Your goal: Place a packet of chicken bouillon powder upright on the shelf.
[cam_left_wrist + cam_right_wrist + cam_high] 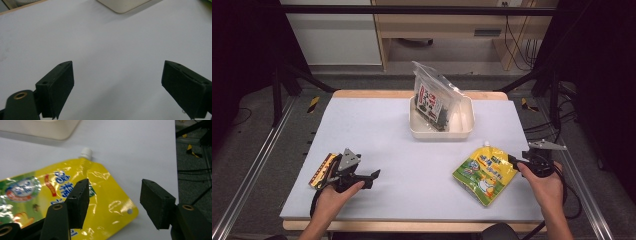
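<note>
A yellow spouted pouch (484, 173) lies flat at the front right of the table; its white cap and upper corner appear in the right gripper view (50, 192). My right gripper (515, 161) (113, 203) is open at the pouch's right corner, one jaw over the pouch, the other over bare table. My left gripper (373, 177) (117, 90) is open at the front left, with nothing between its jaws. Just left of it lies a dark snack packet (322, 171) with a yellow edge. A clear bag of printed packets (432, 97) stands tilted in a cream tray (464, 131).
The tray (125, 6) sits at the table's back centre, and its corner (42, 130) is seen beyond the pouch. Metal frame rails run along both sides of the table. A pale mat (377, 130) covers the tabletop between the grippers.
</note>
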